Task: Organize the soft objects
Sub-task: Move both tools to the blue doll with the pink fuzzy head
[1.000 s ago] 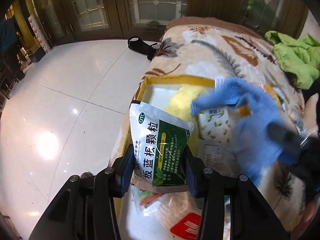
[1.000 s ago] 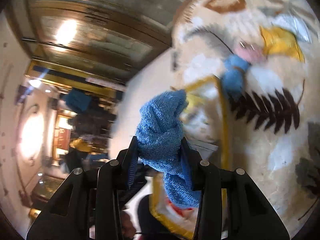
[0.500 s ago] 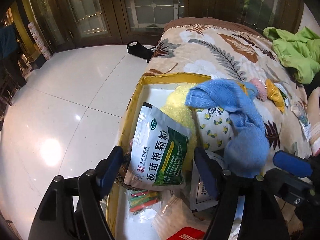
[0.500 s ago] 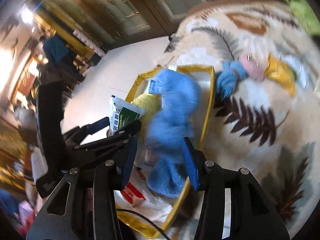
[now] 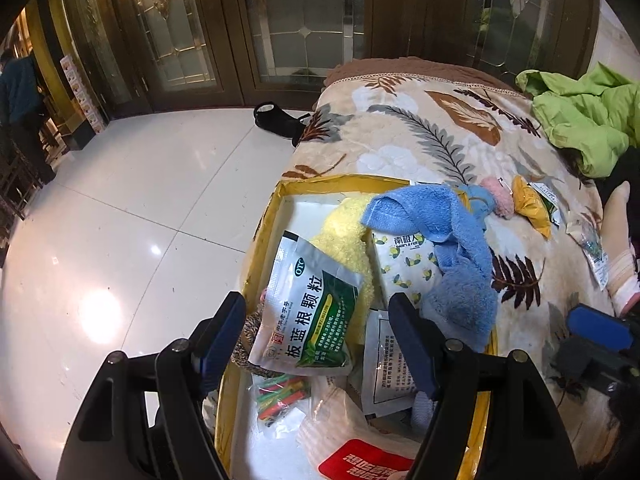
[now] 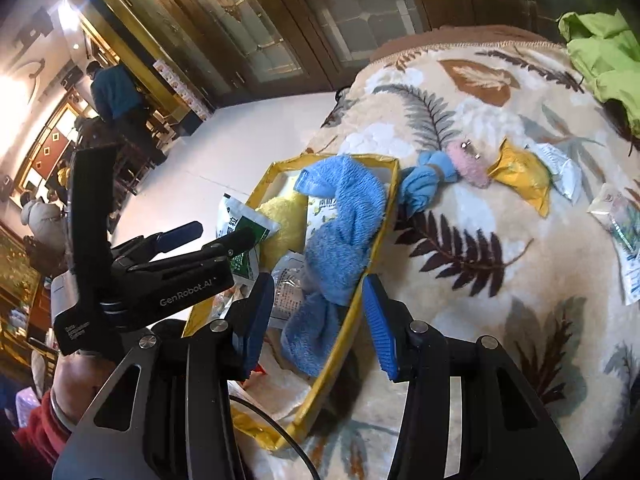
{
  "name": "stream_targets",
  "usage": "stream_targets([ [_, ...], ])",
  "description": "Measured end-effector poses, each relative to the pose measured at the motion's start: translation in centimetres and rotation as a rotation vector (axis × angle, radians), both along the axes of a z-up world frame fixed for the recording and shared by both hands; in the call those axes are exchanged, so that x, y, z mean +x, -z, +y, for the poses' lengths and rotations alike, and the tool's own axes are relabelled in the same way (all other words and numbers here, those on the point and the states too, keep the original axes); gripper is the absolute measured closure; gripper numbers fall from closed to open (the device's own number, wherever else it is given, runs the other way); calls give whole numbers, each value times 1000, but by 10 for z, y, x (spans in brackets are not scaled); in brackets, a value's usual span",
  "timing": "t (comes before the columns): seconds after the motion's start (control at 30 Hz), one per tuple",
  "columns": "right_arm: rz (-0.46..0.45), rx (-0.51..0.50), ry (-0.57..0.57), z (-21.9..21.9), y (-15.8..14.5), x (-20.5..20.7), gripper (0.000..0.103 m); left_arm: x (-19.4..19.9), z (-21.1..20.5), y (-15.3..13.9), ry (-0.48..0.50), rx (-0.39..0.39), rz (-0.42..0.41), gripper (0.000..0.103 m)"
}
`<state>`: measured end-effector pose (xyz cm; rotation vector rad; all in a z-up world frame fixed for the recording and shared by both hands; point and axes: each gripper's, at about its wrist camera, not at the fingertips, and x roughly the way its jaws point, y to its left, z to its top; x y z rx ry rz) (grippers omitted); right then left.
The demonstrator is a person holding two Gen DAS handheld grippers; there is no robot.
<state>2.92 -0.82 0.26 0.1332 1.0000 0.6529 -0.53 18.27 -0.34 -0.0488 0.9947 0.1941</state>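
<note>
Towel: blue towel (image 5: pixel 448 240) is lying in the yellow box (image 5: pixel 280 196), draping over its right rim.
Left gripper (image 5: pixel 316 336): we are holding it wide open above the green sachet (image 5: pixel 312 316), gripping nothing.
Right gripper (image 6: pixel 320 320): we are holding it open, empty, over the box's right rim.
Blanket (image 6: pixel 500 280): pink sock (image 6: pixel 468 164) is lying beyond the box's far right corner.
</note>
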Motion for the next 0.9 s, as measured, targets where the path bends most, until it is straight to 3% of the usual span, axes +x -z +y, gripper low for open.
stream_targets([
  [0.23, 19, 6, 55, -29, 4, 0, 57, -3, -15, -2, 15, 26, -4, 29],
  [0.53, 23, 21, 142, -73, 4, 2, 57, -1, -45, -13, 59, -10, -15, 29],
  [0.9, 33, 47, 231, -117, 5, 8, 57, 7, -85, -16, 115, 8, -15, 29],
])
